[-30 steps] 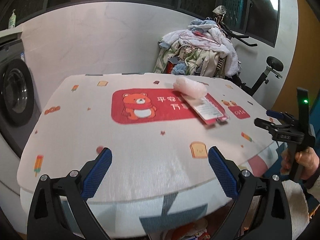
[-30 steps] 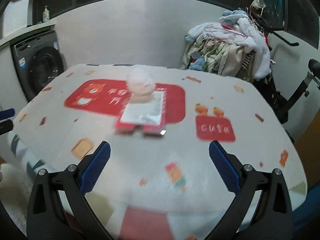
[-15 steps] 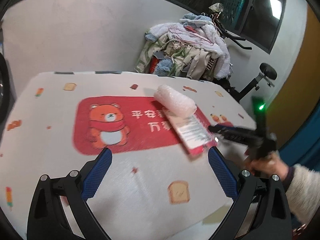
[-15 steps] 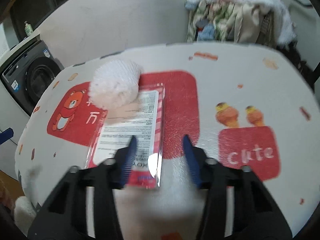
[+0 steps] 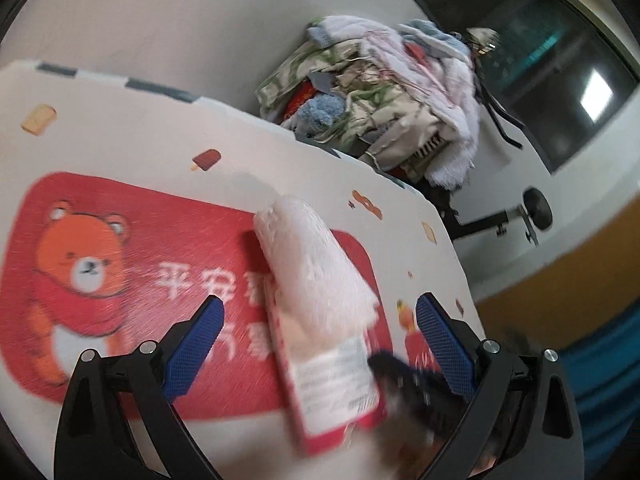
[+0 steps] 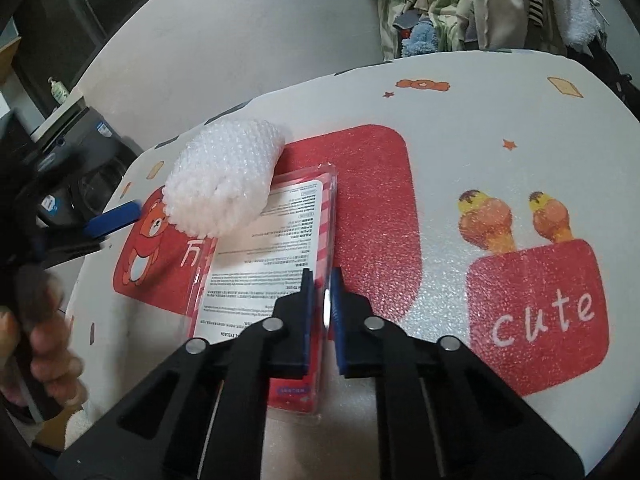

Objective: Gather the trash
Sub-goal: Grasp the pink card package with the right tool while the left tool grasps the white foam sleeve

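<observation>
right claw (image 6: 323, 280) pinched on red packet (image 6: 276, 240) edge

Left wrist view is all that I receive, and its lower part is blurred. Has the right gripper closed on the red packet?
Observer: Yes. In the right wrist view the right gripper has its fingers shut on the right edge of the red packet, near its close end.
Operator: Does the bubble wrap roll lie free of the packet?
Observer: No. The bubble wrap roll rests on the packet's far left corner, so it may slide off if the packet is lifted.
Operator: How near is my left gripper to the roll?
Observer: The left gripper is open. From the right wrist view, one of its blue fingers shows just left of the roll, apart from it.
</observation>
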A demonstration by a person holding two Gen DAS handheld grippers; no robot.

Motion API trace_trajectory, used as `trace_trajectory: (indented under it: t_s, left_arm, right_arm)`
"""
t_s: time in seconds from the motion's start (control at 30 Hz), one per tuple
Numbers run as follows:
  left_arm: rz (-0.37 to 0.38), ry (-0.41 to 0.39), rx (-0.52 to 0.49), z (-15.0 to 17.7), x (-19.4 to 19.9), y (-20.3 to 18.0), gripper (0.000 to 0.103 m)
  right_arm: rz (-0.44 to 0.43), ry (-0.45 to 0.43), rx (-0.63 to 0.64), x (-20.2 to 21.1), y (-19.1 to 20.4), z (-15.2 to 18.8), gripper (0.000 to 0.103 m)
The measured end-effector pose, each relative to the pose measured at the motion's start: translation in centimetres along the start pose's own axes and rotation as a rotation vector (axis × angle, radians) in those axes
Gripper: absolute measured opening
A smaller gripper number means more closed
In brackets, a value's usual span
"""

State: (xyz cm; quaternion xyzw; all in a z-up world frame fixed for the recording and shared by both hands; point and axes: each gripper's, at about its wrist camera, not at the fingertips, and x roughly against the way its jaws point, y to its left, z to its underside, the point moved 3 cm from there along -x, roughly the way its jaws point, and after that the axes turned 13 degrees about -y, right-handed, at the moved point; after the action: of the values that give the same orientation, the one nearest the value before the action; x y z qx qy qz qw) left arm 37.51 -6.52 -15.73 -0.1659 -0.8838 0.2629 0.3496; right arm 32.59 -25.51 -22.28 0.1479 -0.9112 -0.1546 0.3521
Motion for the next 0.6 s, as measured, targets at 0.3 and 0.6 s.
trace_trajectory:
  t_s: [0.3, 0.6]
  left_arm:
    - [-0.024, 0.081, 0.024, 1.2, -3.5, 0.0, 0.044]
    - [-0.003, -0.005, -0.231, 1.7, 5.5, -2.1, 0.033]
  right_arm:
    - [0.018, -0.055, 0.085, 3.2, 1.6, 0.4, 0.009]
    - [0.064, -0.152, 0.183, 8.2, 3.5, 0.2, 0.008]
